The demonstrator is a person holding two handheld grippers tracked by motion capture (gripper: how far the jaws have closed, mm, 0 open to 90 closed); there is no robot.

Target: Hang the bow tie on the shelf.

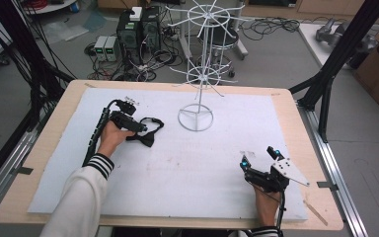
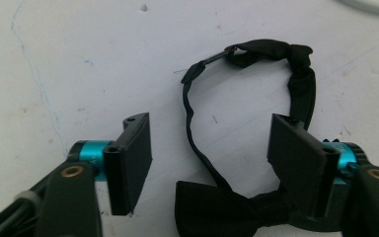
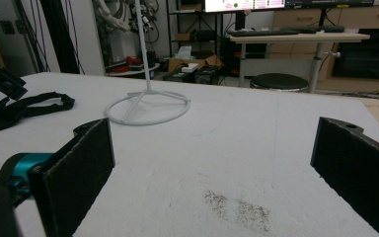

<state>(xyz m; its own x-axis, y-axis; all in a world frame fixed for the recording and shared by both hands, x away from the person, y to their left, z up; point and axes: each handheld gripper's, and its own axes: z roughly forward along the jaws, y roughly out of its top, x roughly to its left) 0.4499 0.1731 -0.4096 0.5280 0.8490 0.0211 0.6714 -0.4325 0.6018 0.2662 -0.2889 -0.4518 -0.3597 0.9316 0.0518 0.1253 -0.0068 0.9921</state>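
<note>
A black bow tie point(image 1: 148, 131) with its strap in a loop lies on the white mat point(image 1: 187, 168), left of centre. My left gripper point(image 1: 139, 126) is down over it, open. In the left gripper view the bow point(image 2: 217, 210) sits low between the jaws and the strap loop point(image 2: 301, 81) runs up past the right one; neither pad presses on it. My right gripper point(image 1: 259, 158) rests open near the mat's front right, with nothing between its jaws point(image 3: 216, 133). From the right gripper view the bow tie point(image 3: 24, 106) lies far left, beside the left gripper point(image 3: 2, 79).
A white wire display stand point(image 1: 195, 117) with spoked tiers rises from a ring base at the mat's back centre, its base point(image 3: 148, 106) ahead of my right gripper. The wooden table edge point(image 1: 296, 128) frames the mat. Computers, cables and a stool stand on the floor beyond.
</note>
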